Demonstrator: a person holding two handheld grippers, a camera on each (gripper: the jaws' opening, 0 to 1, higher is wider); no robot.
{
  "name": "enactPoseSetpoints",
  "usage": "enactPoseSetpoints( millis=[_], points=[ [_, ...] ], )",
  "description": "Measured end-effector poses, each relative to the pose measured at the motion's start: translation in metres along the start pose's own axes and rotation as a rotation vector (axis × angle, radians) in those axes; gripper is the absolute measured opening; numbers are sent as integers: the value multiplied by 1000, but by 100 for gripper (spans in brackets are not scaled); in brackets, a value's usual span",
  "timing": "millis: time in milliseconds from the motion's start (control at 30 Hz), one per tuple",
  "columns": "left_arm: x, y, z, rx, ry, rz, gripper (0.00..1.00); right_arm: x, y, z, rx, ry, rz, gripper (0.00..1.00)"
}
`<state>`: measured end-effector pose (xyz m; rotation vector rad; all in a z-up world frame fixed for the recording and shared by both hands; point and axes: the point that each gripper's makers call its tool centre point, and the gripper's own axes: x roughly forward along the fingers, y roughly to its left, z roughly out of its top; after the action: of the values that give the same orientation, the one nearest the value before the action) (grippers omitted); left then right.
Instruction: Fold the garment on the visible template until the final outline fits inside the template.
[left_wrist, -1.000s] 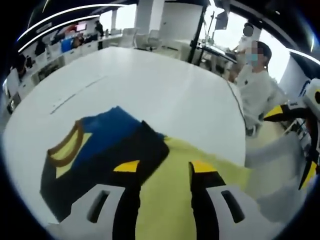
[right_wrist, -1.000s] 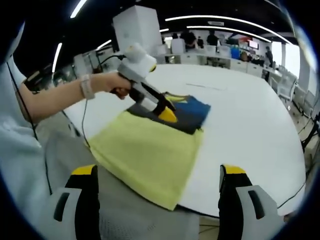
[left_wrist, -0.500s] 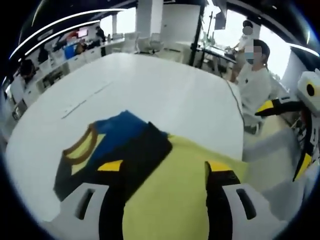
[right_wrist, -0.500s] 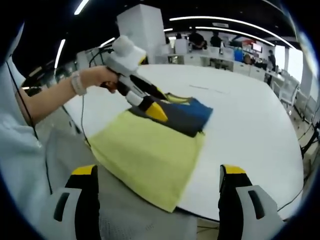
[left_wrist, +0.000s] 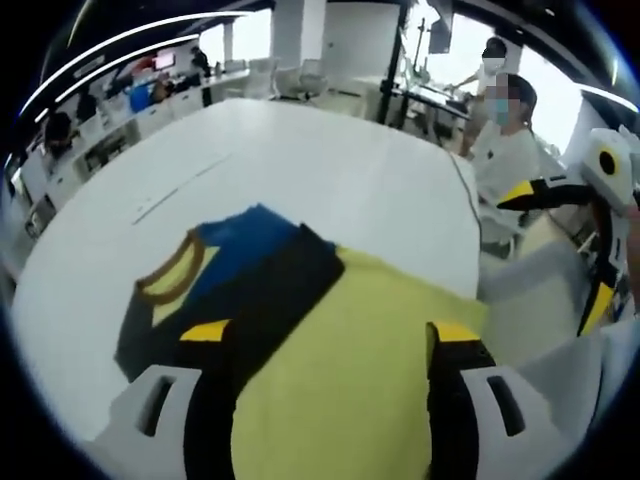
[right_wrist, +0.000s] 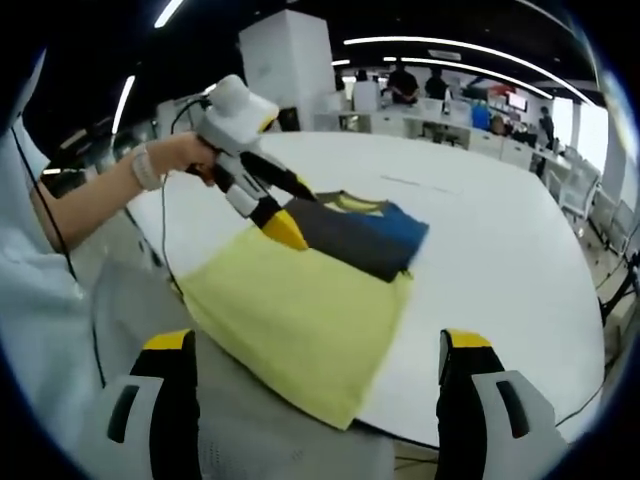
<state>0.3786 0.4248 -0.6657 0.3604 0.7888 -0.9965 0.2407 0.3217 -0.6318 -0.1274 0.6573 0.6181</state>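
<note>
— Where does the garment lie from your claws?

— I start on the left. In the left gripper view my left gripper (left_wrist: 320, 345) has its jaws spread wide with nothing between them. The garment (left_wrist: 235, 285), folded, dark and blue with a yellow collar band, sits at about eleven o'clock from it, on the far-left part of the yellow template (left_wrist: 340, 370). The template runs under that claw and out past it toward five o'clock.

— And from the other side?

— In the right gripper view I see the left gripper (right_wrist: 270, 205) at about ten o'clock, its yellow tips hanging just above the near edge of the garment (right_wrist: 355, 235). I cannot tell whether they touch the cloth. My right gripper (right_wrist: 315, 360) is also spread and empty, low at six o'clock, with the template (right_wrist: 300, 315) between it and the garment.

— Which hand is nearer, then?

— The left, plainly; the right is well apart. The folded garment's long axis runs from ten toward three o'clock in the right gripper view, along the template's far edge, and its blue end seems to overhang onto the white table (right_wrist: 500, 270). I judge the next fold must bring that end back toward me.
</note>
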Motion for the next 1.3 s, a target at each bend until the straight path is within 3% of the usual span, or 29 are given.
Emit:
enactPoseSetpoints(
  millis=[867, 1300],
  points=[
    [-54, 3, -10, -7, -31, 59, 99, 1, 5, 14, -45, -17, 11, 100],
    [-78, 5, -15, -31, -57, 87, 100, 2, 7, 23, -74, -21, 23, 100]
  ],
)
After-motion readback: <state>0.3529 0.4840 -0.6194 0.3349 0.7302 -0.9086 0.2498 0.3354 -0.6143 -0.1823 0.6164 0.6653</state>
